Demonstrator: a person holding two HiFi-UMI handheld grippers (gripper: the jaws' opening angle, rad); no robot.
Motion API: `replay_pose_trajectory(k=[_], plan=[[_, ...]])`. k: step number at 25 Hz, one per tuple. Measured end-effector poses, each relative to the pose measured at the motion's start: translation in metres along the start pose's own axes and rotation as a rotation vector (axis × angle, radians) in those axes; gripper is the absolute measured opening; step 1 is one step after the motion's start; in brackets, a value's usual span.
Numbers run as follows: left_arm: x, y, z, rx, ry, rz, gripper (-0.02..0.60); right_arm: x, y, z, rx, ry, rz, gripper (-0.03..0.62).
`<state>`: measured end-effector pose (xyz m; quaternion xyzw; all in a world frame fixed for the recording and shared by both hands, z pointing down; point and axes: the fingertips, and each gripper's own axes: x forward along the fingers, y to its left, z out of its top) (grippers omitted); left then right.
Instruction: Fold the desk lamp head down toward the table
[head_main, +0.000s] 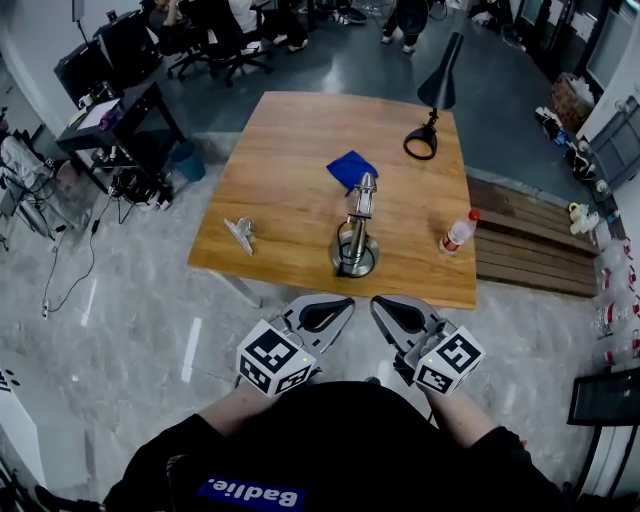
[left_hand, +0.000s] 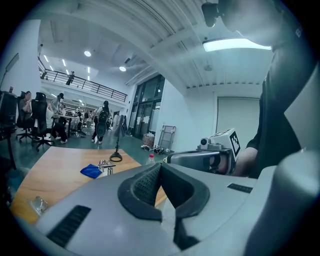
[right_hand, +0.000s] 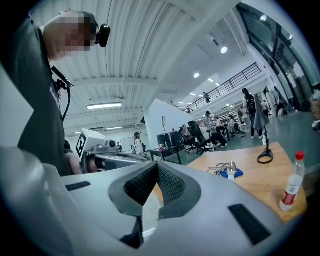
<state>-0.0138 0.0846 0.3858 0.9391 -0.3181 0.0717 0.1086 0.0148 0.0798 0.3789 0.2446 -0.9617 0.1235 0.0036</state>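
Both sets of tongs are pinched fully closed with nothing in them. The left tongs (head_main: 338, 305) and right tongs (head_main: 385, 305) sit side by side, just short of the counter's (head_main: 280, 200) near edge. The silver desk lamp (head_main: 356, 232) stands straight ahead of them, and the black lamp (head_main: 440, 85) is way off, far ahead to the right.

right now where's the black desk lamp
In the head view the black desk lamp stands at the far right corner of the wooden table, beyond the blue cloth and the plastic bottle.
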Motion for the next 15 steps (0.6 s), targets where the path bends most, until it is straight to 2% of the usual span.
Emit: replay_pose_trajectory(k=[15], plan=[[0.0073,0.0002,-0.0016,-0.012,0.011,-0.011,0.008,-0.0039,-0.0056,-0.0026,-0.007,0.014,-0.018,0.008]])
